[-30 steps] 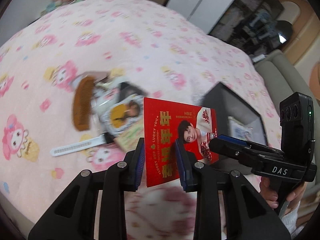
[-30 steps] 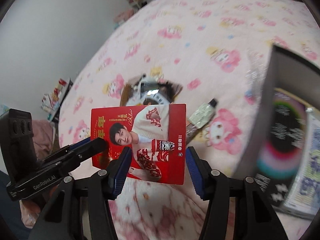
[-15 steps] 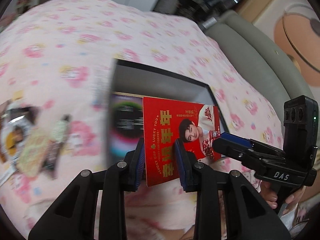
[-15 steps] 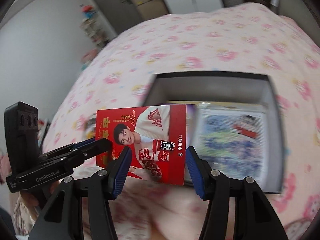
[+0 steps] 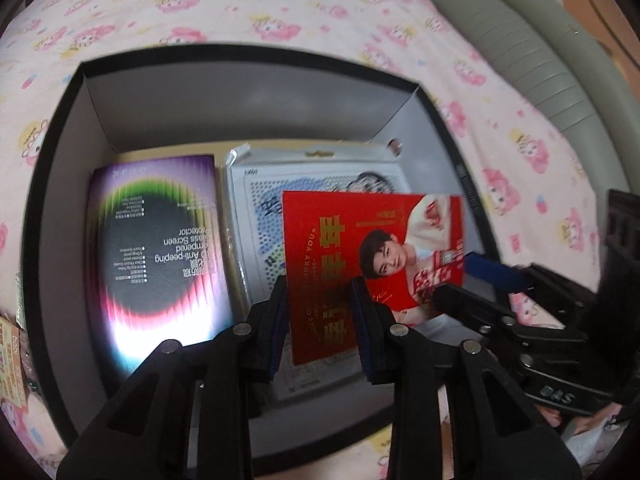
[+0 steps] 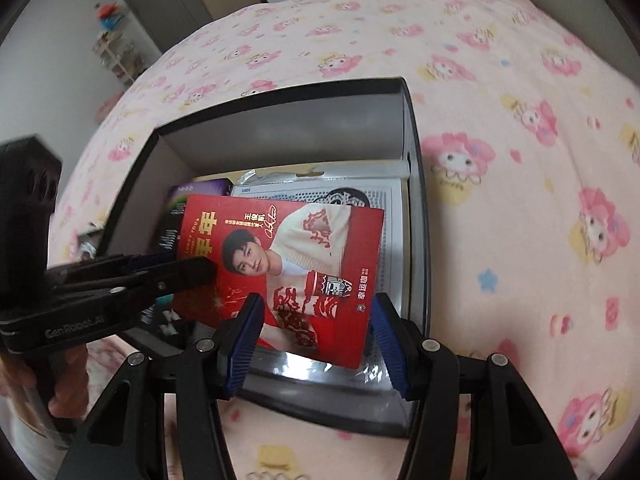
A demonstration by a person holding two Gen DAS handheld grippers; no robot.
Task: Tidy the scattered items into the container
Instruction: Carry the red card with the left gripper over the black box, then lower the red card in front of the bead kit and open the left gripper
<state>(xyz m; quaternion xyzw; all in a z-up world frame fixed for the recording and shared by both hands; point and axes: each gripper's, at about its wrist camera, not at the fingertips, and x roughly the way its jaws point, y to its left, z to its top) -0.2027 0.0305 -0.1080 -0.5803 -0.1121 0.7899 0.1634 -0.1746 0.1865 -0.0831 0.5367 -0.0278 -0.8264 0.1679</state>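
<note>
While both grippers clamp the red card (image 5: 372, 264) — left gripper (image 5: 322, 320) on one end, right gripper (image 6: 316, 336) on the other — it hangs over the box (image 5: 60, 208). Inside the box lie a purple packet (image 5: 156, 248) and a white pack (image 5: 256, 208) — side by side, beneath the card.

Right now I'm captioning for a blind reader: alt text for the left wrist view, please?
A red card, held by the left tongs and the right tongs, hangs over an open black box on a pink bedsheet. In the box lie a screen protector pack and a white packet.
</note>
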